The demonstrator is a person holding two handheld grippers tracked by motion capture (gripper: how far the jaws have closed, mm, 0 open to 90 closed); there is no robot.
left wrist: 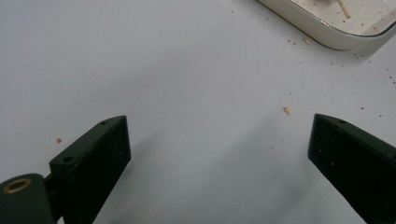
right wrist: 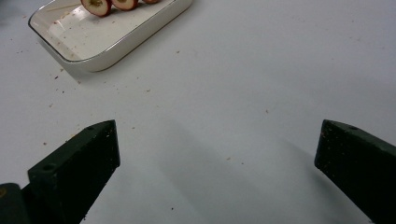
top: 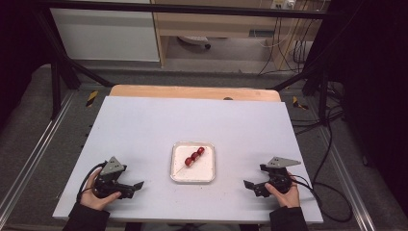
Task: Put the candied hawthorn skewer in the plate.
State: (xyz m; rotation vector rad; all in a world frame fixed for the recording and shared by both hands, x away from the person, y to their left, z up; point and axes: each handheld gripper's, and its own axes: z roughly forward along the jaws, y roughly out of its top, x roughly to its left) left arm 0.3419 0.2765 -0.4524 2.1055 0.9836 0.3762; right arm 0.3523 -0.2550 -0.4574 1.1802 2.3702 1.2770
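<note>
A white square tray (top: 208, 174) sits at the middle front of the white table. On it lies a wooden skewer with three red fruit pieces (top: 194, 156), set diagonally. My left gripper (top: 137, 187) rests on the table to the tray's left, open, with nothing between its jaws. My right gripper (top: 248, 185) rests to the tray's right, also open with bare table between its jaws. In the left gripper view (left wrist: 219, 154) a corner of the tray (left wrist: 322, 35) and the skewer's bare tip (left wrist: 343, 8) show. In the right gripper view (right wrist: 217, 154) the tray (right wrist: 116, 46) and red pieces (right wrist: 112, 4) lie at upper left.
Small crumbs (left wrist: 287, 110) dot the white table (top: 144, 125) around the tray. A wooden board edge (top: 192, 91) runs along the table's far side. Black frame posts and cables (top: 332, 144) stand beside the table on the right.
</note>
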